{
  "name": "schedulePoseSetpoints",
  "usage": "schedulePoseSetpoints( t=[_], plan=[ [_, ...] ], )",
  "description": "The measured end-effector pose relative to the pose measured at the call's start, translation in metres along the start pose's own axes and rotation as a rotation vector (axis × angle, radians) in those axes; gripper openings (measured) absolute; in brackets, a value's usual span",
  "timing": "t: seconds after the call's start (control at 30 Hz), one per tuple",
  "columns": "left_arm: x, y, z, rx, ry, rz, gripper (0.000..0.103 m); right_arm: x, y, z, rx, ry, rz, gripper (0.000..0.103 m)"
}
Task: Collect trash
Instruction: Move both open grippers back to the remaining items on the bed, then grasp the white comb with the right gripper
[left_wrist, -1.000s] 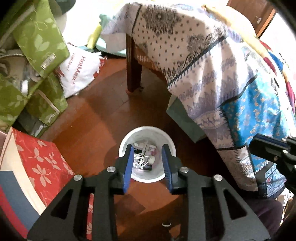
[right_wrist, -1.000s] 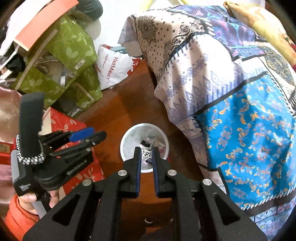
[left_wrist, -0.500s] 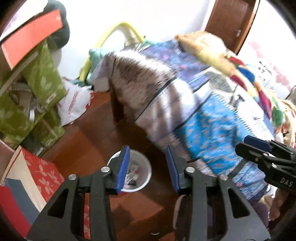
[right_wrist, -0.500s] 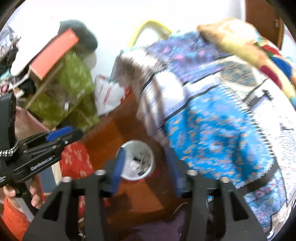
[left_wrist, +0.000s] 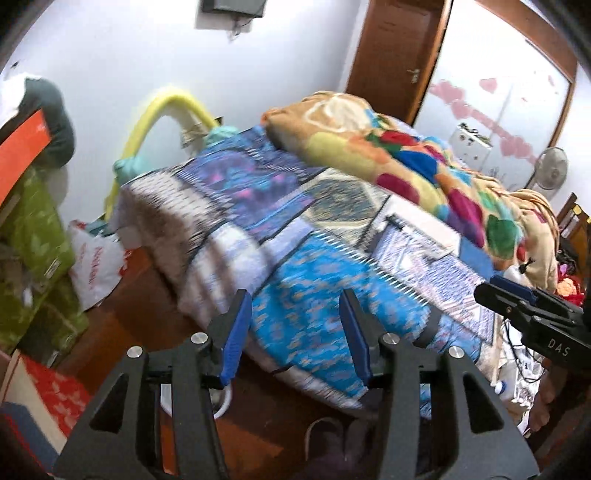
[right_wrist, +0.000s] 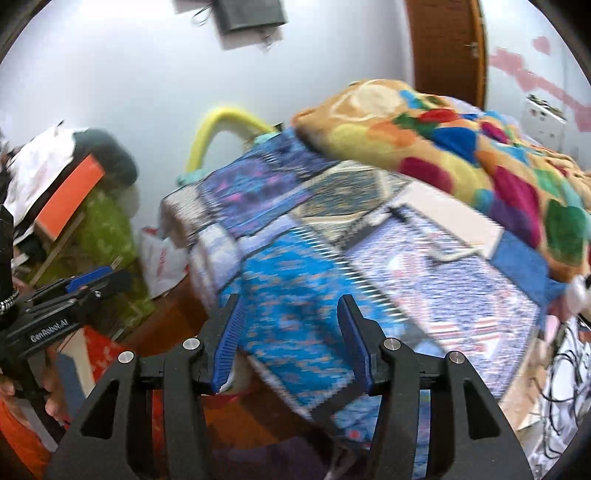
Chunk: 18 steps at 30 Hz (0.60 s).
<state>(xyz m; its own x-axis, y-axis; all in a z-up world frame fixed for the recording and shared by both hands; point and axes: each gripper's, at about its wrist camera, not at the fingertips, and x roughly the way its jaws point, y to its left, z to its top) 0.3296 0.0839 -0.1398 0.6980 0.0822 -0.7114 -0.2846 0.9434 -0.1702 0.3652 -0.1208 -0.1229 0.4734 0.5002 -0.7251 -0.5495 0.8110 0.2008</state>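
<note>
A: Grippers first, left wrist view. What is the left gripper (left_wrist: 295, 332) doing?

B: Its blue-padded jaws stand wide apart with nothing between them, held in the air over the near edge of the bed (left_wrist: 314, 236). The bed wears a patchwork bedspread (left_wrist: 306, 321), and a colourful blanket (left_wrist: 406, 162) is heaped on its far side.

A: And the trash?

B: The white trash bin (left_wrist: 225, 402) sits on the wooden floor below the bed's near edge; only a sliver of rim shows behind the left finger, so its contents are hidden. The right gripper (left_wrist: 532, 317) juts in at the bed's right side. A white plastic bag (left_wrist: 96, 266) and green boxes (left_wrist: 33, 229) lie left of the bed.

A: Right wrist view?

B: The right gripper (right_wrist: 290, 330) is spread just as wide and carries nothing, also above the bed (right_wrist: 369, 258). The picture is smeared. A pale patch behind its left finger may be the bin; I cannot tell. The left gripper (right_wrist: 88, 284) shows left of the bed, in front of the green boxes (right_wrist: 107, 236).
</note>
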Motion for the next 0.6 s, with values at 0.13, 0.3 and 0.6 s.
schedulePoseSetpoints(
  t=[0.13, 0.3, 0.6],
  plan=[
    [0.018, -0.032, 0.012, 0.048, -0.015, -0.002, 0.049, -0.005, -0.042, 0.0, 0.052, -0.004, -0.067, 0.048],
    [0.046, -0.068, 0.022, 0.102, -0.033, -0.022, 0.049, 0.006, -0.096, -0.001, 0.164, 0.018, -0.114, 0.048],
    [0.115, -0.113, 0.025, 0.136, 0.019, -0.06, 0.049, 0.062, -0.145, 0.006, 0.293, 0.06, -0.07, 0.048]
  ],
)
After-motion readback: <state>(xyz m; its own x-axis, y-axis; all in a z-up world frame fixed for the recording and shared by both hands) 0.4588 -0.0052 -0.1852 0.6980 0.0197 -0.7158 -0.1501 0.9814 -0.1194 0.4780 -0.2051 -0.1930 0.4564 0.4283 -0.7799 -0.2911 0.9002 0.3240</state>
